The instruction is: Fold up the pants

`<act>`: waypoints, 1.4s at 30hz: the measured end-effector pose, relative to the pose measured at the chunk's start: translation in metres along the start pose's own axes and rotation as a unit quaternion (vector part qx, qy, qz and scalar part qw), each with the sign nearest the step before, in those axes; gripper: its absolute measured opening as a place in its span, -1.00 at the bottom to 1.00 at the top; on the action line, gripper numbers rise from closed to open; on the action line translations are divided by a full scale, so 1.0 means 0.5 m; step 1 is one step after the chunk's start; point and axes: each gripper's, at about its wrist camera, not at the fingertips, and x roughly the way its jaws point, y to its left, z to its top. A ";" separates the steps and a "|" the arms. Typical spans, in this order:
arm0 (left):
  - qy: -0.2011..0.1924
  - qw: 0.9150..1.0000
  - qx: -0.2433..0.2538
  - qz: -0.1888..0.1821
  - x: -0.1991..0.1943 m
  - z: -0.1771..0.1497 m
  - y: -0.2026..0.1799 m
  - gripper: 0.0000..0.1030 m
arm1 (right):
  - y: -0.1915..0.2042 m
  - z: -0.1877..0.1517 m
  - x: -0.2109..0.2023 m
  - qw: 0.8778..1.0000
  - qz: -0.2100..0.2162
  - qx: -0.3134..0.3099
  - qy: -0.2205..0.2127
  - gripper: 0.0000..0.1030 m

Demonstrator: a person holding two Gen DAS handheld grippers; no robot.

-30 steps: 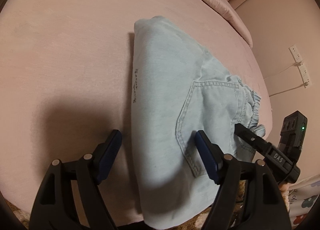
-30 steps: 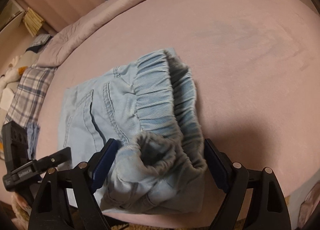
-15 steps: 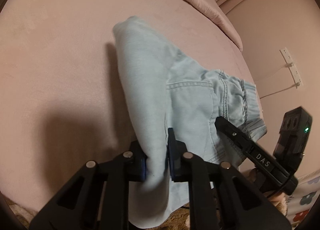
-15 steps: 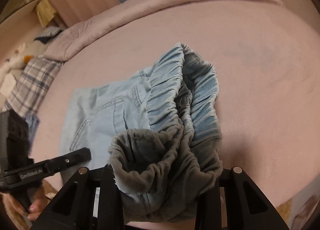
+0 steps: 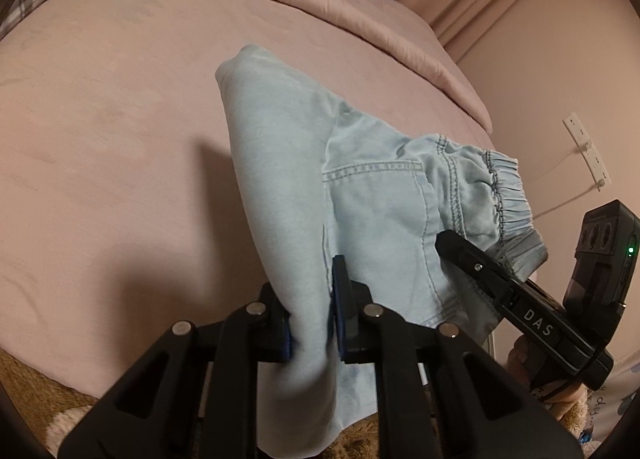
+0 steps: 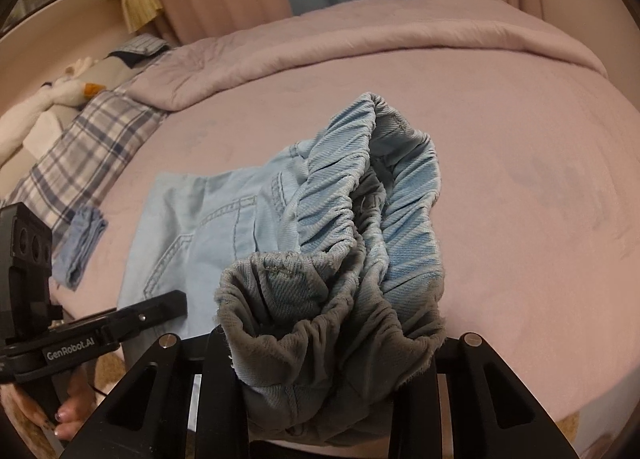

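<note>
Both tongs are clamped on the light blue pants (image 5: 372, 195). Between the left gripper's (image 5: 312, 323) blue pads (image 5: 340, 315) a thick folded edge of the cloth is pinched, the jaws standing almost together, and a flap of fabric hangs down below them past the near edge of the bed. From that grip the pants rise ahead and away as a lifted ridge, with a stitched back pocket just to the right of the pads and the gathered elastic waistband further right. Over there the right gripper (image 6: 332, 343) shows as a black finger lying against the waistband, a hand (image 5: 524, 363) under its handle. Seen along its own fingers, the right gripper has the bunched waistband (image 6: 360, 243) squeezed between its jaws, which stand part-way apart around the thick roll of elastic; the pads themselves are hidden by the cloth. The waistband heaps up just in front of it, grey on its inner side, and the rest of the pants spreads off to the left, lying flat on the pink bed cover (image 6: 520, 163). Further left is the left gripper's black body, with fingers (image 6: 68, 415) curled under it. Beyond that, near the bed's left edge, lies a small folded blue cloth (image 6: 82, 243), then a plaid blanket (image 6: 88, 143). Well ahead of both tongs a rumpled pink quilt (image 6: 360, 43) crosses the far end of the bed.
</note>
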 end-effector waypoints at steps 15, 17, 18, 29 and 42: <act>-0.037 0.999 0.013 0.027 -0.018 0.049 0.009 -0.75 | 0.024 0.035 0.009 0.999 -0.012 -0.031 -0.018 -0.36; -0.037 0.999 0.018 0.035 -0.009 0.060 0.006 -0.75 | 0.026 0.041 0.016 0.999 -0.018 -0.036 -0.018 -0.36; -0.037 0.998 0.023 0.041 -0.003 0.063 0.003 -0.75 | 0.027 0.044 0.022 0.999 -0.023 -0.038 -0.017 -0.36; -0.019 0.997 0.030 0.070 0.069 0.104 0.026 -0.75 | 0.019 0.069 0.097 0.998 -0.049 -0.027 0.016 -0.36; 0.022 0.996 0.009 0.089 0.133 0.098 0.067 -0.63 | -0.005 0.051 0.169 0.996 -0.061 -0.008 0.068 -0.36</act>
